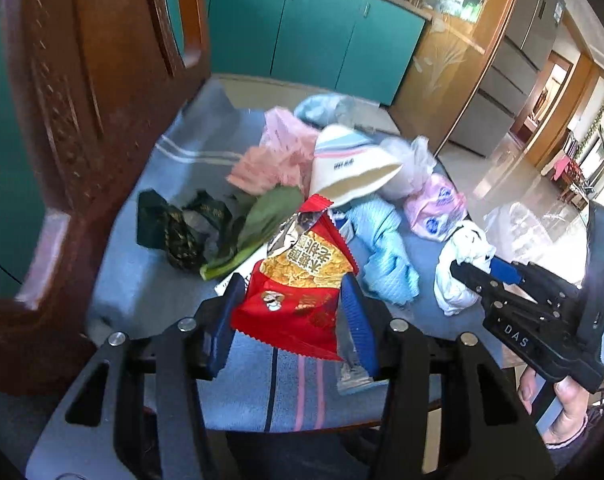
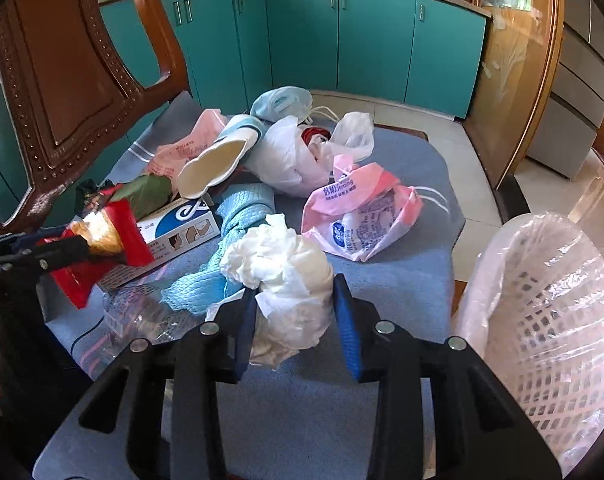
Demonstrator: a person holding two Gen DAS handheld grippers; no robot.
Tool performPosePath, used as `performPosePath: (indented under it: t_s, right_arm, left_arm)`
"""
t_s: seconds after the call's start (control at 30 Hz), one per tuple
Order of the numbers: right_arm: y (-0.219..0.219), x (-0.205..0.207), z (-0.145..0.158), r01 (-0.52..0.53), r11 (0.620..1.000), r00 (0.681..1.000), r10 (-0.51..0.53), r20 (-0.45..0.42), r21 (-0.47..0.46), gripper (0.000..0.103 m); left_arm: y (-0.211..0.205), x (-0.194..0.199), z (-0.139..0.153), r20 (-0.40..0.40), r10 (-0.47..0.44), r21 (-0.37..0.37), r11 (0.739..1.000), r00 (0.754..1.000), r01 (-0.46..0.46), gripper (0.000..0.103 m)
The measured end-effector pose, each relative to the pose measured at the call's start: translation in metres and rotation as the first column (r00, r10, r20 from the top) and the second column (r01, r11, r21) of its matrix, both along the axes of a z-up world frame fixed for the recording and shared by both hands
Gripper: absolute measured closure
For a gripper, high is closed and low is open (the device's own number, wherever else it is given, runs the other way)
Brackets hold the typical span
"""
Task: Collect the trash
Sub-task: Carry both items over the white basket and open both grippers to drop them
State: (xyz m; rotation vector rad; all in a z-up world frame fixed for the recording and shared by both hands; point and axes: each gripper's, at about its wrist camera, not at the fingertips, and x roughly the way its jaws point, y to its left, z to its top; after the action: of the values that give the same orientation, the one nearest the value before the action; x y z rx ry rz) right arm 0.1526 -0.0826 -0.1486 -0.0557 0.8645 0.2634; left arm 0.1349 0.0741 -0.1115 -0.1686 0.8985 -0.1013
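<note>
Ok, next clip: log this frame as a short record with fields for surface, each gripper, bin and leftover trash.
surface: blue cushion on a wooden chair
left gripper: shut on red snack wrapper
right gripper: shut on crumpled white tissue
bin: white lattice basket with plastic liner, right of the chair
leftover trash: pink plastic bag, paper cup, blue cloth, face mask

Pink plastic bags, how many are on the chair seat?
2: a printed pink bag at the seat's right, and a crumpled pink bag at the back beside the paper cup. More may be buried.
</note>
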Motion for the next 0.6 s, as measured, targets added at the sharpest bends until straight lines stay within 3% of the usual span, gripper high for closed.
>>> performPosePath:
  t_s: [0.17,0.37,0.6]
  right_arm:
    - [-0.036,-0.022,0.044,0.063,0.998,0.99,-0.066,0.122,0.031,0.066]
    - [-0.108,-0.054,0.076,0.236,0.972,0.947,-0.234,0.22,0.016,0.066]
    - [-0.195,-0.096,0.07,0.442,0.897,0.878,-0.435,0.201,0.014,0.066]
  left_arm:
    - [-0.013,-0.014,0.032,0.09,-0.02,0.01,1.0,0.996,0.019,0.052]
    - [-0.073,-0.011,0.053,0.139,-0.159,0.012,0.987,0.977,0.159,0.052]
    - [-0.19,0.004,0.048,0.138,-0.404,0.016,0.914,0.904,0.405,0.052]
